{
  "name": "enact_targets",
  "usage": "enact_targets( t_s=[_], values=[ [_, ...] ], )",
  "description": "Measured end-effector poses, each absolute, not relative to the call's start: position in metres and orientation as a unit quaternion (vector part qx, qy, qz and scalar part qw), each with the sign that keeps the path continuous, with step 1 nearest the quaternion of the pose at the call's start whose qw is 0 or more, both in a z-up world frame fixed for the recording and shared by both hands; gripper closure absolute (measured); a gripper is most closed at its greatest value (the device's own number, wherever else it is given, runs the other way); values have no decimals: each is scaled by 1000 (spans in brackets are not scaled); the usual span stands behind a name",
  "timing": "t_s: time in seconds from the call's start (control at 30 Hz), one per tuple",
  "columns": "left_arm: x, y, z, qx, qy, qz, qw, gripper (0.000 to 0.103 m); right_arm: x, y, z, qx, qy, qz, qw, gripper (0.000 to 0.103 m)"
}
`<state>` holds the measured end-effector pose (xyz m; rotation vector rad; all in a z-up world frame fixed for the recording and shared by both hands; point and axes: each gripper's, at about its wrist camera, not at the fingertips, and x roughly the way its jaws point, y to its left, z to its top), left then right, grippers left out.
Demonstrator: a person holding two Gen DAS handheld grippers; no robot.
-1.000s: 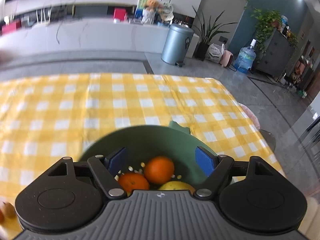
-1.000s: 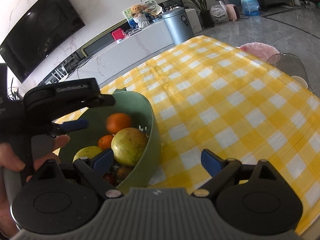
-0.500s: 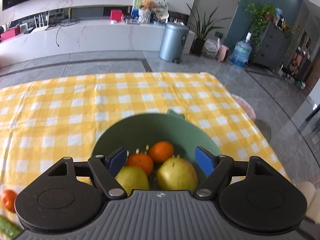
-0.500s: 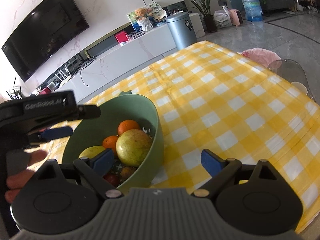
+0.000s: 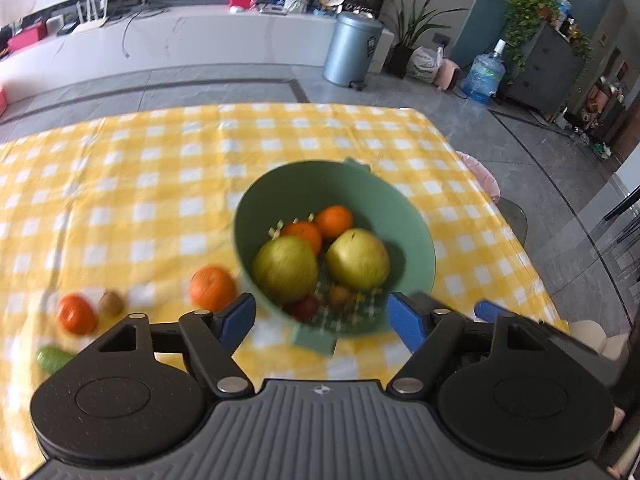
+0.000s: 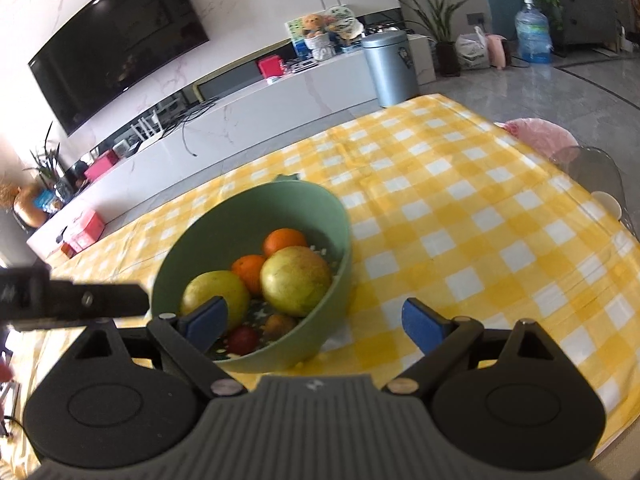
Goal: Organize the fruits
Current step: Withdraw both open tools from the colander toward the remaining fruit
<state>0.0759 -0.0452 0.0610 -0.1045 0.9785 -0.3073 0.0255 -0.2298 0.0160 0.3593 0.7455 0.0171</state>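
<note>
**Loose fruit sits left of our claw**

Yellow checked cloth (image 5: 360,132) carries the green bowl (image 5: 416,224); our left gripper (image 5: 322,320), released and just narrowing, has the loose orange (image 5: 212,287) down-left. Right gripper (image 6: 316,322) gapes empty, farther off

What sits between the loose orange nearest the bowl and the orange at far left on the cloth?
In the left wrist view, a small brown fruit, blurred, lies between the loose orange and the far-left orange.
</note>
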Motion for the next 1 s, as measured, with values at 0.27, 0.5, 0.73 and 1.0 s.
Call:
enact_targets(
  t_s=[0.27, 0.5, 0.73, 1.0],
  values=[
    [43, -19, 83, -69, 456, -120, 879, 21, 15, -200, 20, 132, 372, 28, 918, 12],
    [20, -1, 84, -91, 444, -114, 884, 22, -3, -191, 17, 149, 372, 57, 914, 12],
    [-9, 22, 71, -89, 438, -115, 887, 22, -15, -180, 27, 165, 357, 79, 916, 12],
    [-11, 80, 47, -144, 438, -69, 885, 22, -13, -142, 29, 139, 358, 104, 917, 12]
  ],
)
